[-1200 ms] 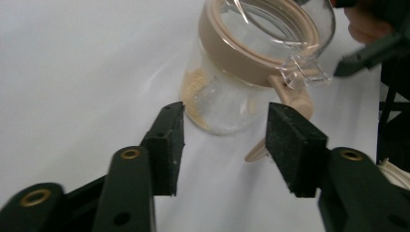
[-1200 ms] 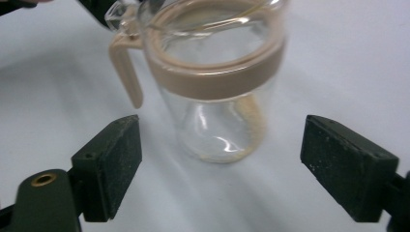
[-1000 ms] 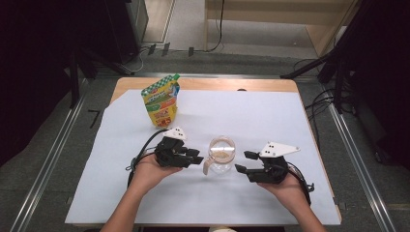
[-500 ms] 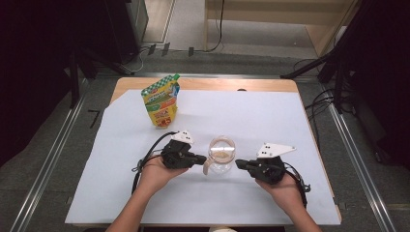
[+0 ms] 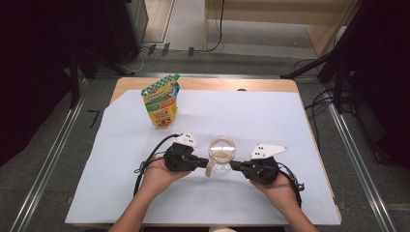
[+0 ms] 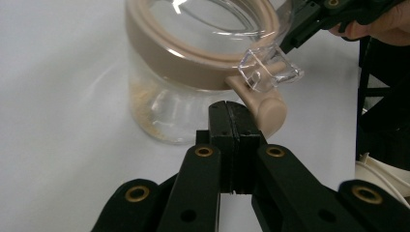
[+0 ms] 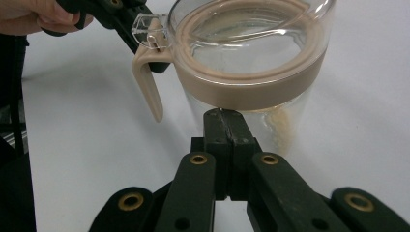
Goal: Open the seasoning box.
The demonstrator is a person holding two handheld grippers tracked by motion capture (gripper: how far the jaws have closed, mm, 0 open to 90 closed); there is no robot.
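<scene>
White table sheet (image 5: 290, 125), open room around; clear jar (image 5: 222, 154) near front edge, between closed, empty left gripper (image 5: 205, 162) and right gripper (image 5: 233, 165).

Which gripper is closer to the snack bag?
The left gripper. It sits just left of the jar, nearer the snack bag standing at the back left. The right gripper is on the jar's far side.

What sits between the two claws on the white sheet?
In the high view, a clear jar with a tan lid ring stands between the left claw and the right claw, both shut.
</scene>
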